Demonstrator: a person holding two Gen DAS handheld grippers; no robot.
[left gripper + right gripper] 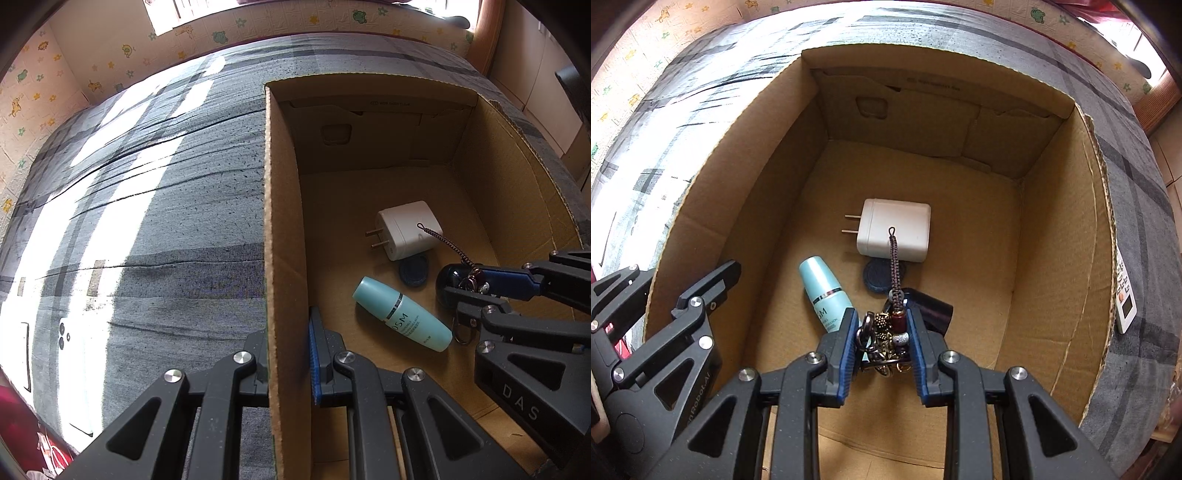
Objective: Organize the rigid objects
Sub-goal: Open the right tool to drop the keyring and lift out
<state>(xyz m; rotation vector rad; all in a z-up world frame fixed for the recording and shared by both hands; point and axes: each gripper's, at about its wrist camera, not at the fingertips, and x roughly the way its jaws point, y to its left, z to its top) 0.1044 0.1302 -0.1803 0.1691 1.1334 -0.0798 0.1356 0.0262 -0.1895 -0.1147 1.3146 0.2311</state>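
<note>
An open cardboard box [286, 184] stands on a bed. My left gripper [286, 332] is shut on the box's left wall, one finger outside and the blue-padded finger inside. My right gripper [882, 317] is low inside the box [1063, 258], shut on a bunch of keys [882, 338] with beads and a braided cord [894, 266]. A dark blue fob [931, 304] on the bunch rests on the box floor. Also on the floor lie a white charger plug [895, 230], a teal bottle [823, 288] and a dark round disc [882, 277] under the cord. The right gripper [465, 282] shows at the right of the left wrist view.
The box sits on a grey plaid bed cover [147, 221]. A white phone [64, 336] lies on the cover left of the box, and a white remote control [1124, 299] lies to its right. A wall with animal stickers runs behind the bed.
</note>
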